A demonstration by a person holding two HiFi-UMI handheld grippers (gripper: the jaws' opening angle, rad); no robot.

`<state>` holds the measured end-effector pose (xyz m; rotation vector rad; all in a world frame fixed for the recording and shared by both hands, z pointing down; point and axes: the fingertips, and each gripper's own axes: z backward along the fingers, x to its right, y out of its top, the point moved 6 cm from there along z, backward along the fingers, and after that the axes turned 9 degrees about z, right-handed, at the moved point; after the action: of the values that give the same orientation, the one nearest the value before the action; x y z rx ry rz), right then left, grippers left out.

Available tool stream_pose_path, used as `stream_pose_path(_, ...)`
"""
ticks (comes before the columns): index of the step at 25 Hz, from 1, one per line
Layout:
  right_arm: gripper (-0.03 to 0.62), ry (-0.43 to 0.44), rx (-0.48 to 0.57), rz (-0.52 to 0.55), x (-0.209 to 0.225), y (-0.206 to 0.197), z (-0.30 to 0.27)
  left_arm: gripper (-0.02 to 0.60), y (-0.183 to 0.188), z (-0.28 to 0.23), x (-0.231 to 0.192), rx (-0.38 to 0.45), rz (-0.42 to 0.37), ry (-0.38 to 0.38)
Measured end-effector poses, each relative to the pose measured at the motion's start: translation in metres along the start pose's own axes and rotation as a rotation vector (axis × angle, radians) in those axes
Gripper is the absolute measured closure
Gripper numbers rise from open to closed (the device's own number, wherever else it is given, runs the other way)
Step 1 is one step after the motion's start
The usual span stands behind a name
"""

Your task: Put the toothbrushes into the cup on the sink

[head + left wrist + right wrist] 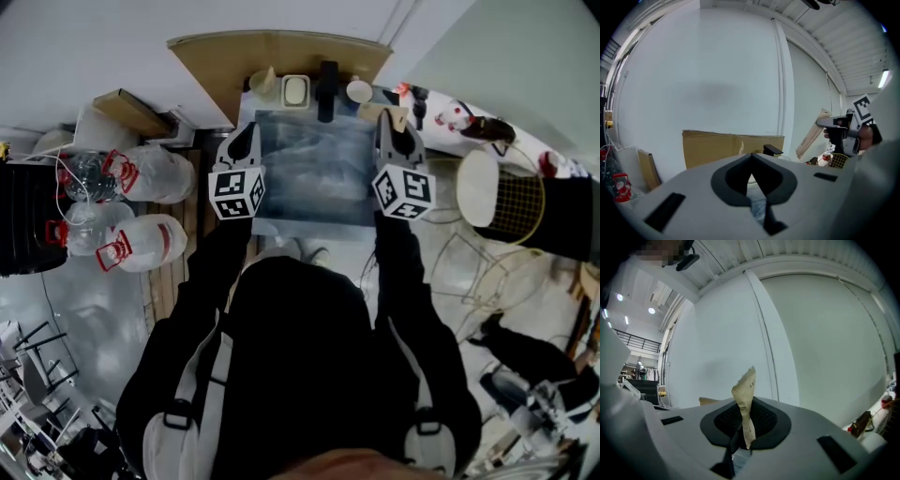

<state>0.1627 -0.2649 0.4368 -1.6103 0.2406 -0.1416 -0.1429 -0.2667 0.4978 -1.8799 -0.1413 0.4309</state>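
Broadly, a pale wall [717,79] fills the background, and a person in a black jacket [300,356] stands facing a steel sink [309,169] with a cardboard sheet [216,66] propped behind it. Clear water jugs [150,173] with red handles lie on the floor to the sink's left.

On the sink's back rim a black faucet [327,89] stands in the middle. A beige cup [263,81] is on the rim to the faucet's left and a white cup [359,91] to its right, both upright.

The left gripper [247,131] hovers over the basin's left edge with its jaws brought fully together and nothing between them. The right gripper [394,131] hovers over the basin's right edge, close to the white cup but apart from it. Its jaws are pinched on a thin tan paper sleeve [746,399] with print on it.

The sleeve's long axis runs straight up out of the jaws. Its lower end is clamped, and its creased upper end is free and leans slightly right. Whether a toothbrush lies inside it cannot be told.
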Motion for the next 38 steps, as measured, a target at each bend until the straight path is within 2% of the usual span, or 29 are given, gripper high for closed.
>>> stream_pose_path(5, 0.56, -0.018, 0.007, -0.002, 0.009, -0.008, -0.023, 0.58, -0.011, 0.023, 0.013, 0.009, 0.0, -0.028)
stream_pose_path(12, 0.56, -0.036, -0.011, -0.003, 0.029, -0.021, -0.057, 0.58, -0.036, 0.05, 0.027, -0.031, 0.011, -0.054)
stream_pose_path(20, 0.56, -0.027, -0.103, 0.009, 0.036, -0.057, -0.085, 0.58, -0.061, 0.073, 0.036, -0.071, 0.01, -0.081)
stream_pose_path(29, 0.56, -0.01, -0.173, 0.034, 0.034, -0.081, -0.102, 0.58, -0.07, 0.082, 0.044, -0.092, 0.036, -0.097)
stream_pose_path(38, 0.56, -0.003, -0.274, 0.049, 0.031, -0.114, -0.11, 0.58, -0.078, 0.086, 0.043, -0.097, 0.016, -0.099)
